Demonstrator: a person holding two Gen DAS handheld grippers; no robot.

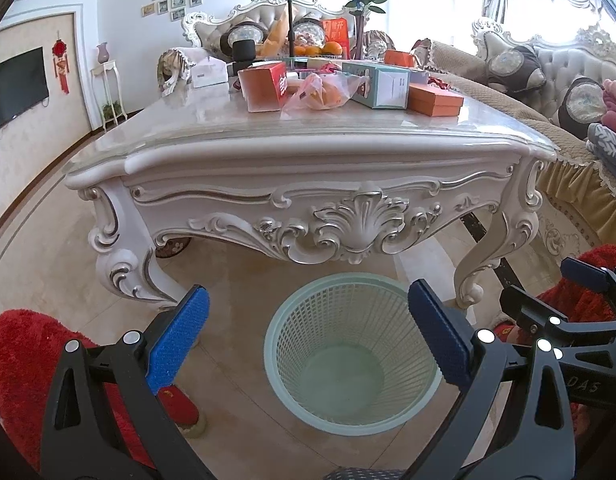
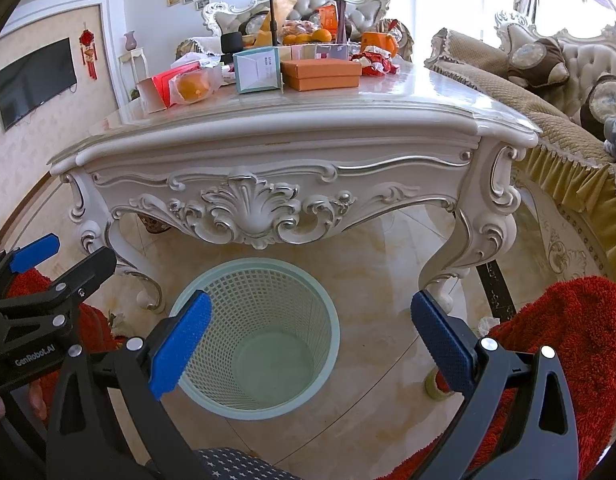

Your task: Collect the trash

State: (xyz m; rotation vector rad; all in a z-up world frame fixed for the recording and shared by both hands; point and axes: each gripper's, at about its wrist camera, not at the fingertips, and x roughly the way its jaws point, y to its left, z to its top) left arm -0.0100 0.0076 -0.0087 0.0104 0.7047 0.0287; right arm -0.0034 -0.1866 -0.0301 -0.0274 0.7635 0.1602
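Left wrist view: left tongs point(image 1: 308, 328) spread wide, nothing between the blue pads point(image 1: 180, 336), hanging over the floor with the pale green mesh basket point(image 1: 292, 360) directly below and between the two fingers, its bottom bare. Right tongs point(image 1: 548, 292) just to the right of the left pair, near a red fuzzy slipper point(image 1: 588, 300); another red slipper point(image 1: 20, 352) under the left finger. Ahead of and above the tongs, the carved white desk point(image 1: 308, 160), its near edge bare, clutter farther back: orange box point(image 1: 435, 99), teal carton point(image 1: 378, 84), bagged oranges point(image 1: 322, 94), red carton point(image 1: 264, 86), rose in a vase point(image 1: 366, 8). Right wrist view: right tongs point(image 2: 312, 332) likewise spread, empty, the same basket point(image 2: 264, 280) below and slightly left of centre between the fingers. Left tongs point(image 2: 64, 256) visible at the left edge. Red wrappers point(image 2: 374, 62) on the far right part of the desk point(image 2: 268, 136), beyond the orange box point(image 2: 320, 74). Small crumpled white scrap point(image 2: 486, 324) on the floor just right of the right finger, beside the desk leg.
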